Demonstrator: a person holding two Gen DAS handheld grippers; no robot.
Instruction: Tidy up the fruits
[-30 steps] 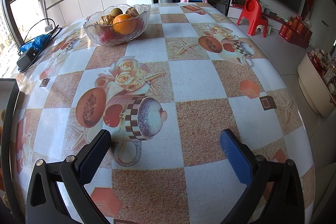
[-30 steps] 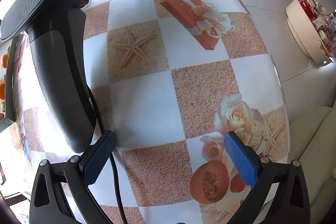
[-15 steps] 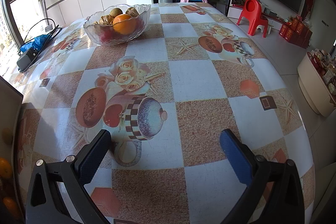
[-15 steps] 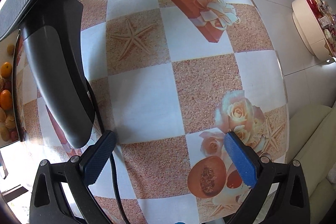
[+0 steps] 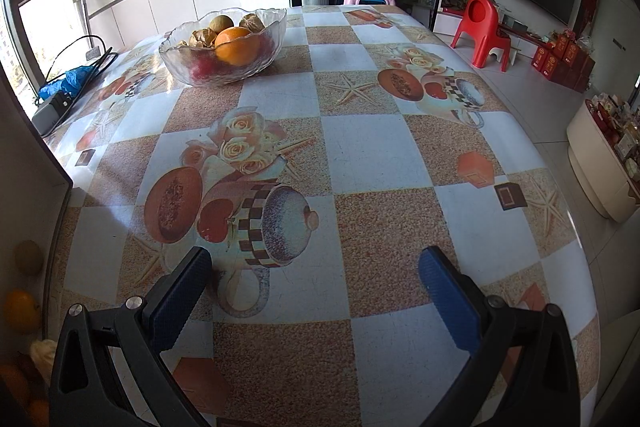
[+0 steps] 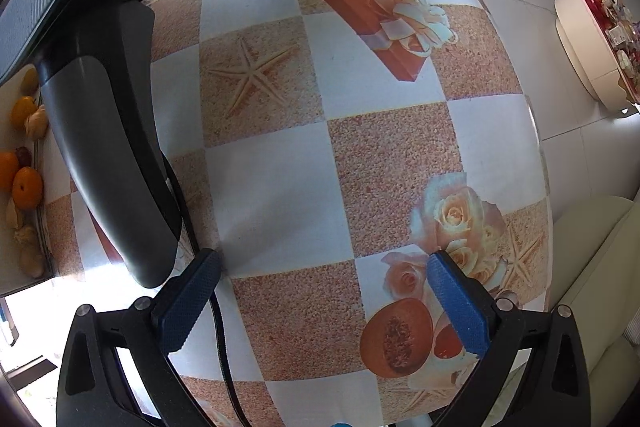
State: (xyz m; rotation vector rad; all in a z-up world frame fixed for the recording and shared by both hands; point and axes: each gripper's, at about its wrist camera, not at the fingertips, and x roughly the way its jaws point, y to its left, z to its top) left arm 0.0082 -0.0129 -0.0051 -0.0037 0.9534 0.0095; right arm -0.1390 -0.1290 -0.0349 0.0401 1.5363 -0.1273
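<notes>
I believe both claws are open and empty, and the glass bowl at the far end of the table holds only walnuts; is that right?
Not quite: the left wrist view shows the glass bowl also holding an orange and other fruit beside the walnuts. The rest stands: the left claw and right claw are open and empty.
</notes>
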